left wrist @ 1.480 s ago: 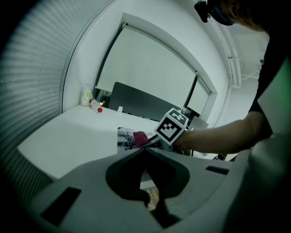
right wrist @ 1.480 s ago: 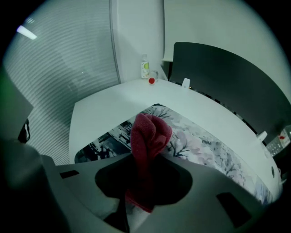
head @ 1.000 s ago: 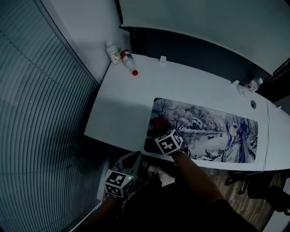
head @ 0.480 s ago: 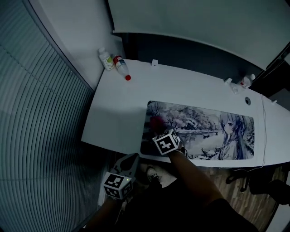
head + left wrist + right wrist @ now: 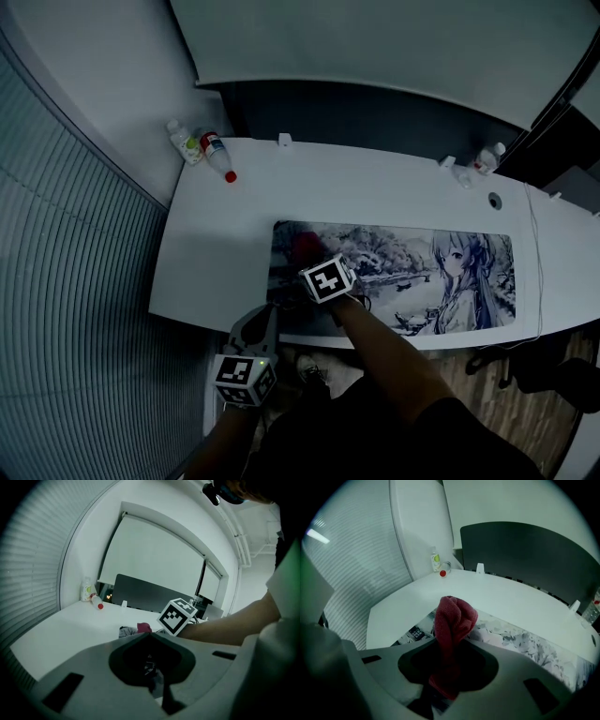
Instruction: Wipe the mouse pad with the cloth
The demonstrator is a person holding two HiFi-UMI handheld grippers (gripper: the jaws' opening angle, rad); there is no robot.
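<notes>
- While the right claw (image 5: 446,641) is clamped on a red cloth (image 5: 453,613), the cloth's bunched end sticks out ahead of the claw's tips, over the left end of the pad (image 5: 525,646).
- Seen from the head view, the cloth sits just in front of that claw; it seems to touch the pad, though the dim light makes contact hard to judge.
- Printed with a snowy scene and a drawn girl, the pad stretches away to that claw's right along the near side of a white desk (image 5: 225,234).
- Behind and to the left of the right claw, the left claw (image 5: 150,633) is held low, off the desk's near edge.
- Its jaws are pressed together with nothing between them, and it is well apart from the cloth.
- Far ahead of the right claw and off to its left, two bottles (image 5: 190,145) sit at the desk's back corner, one with a red cap.
</notes>
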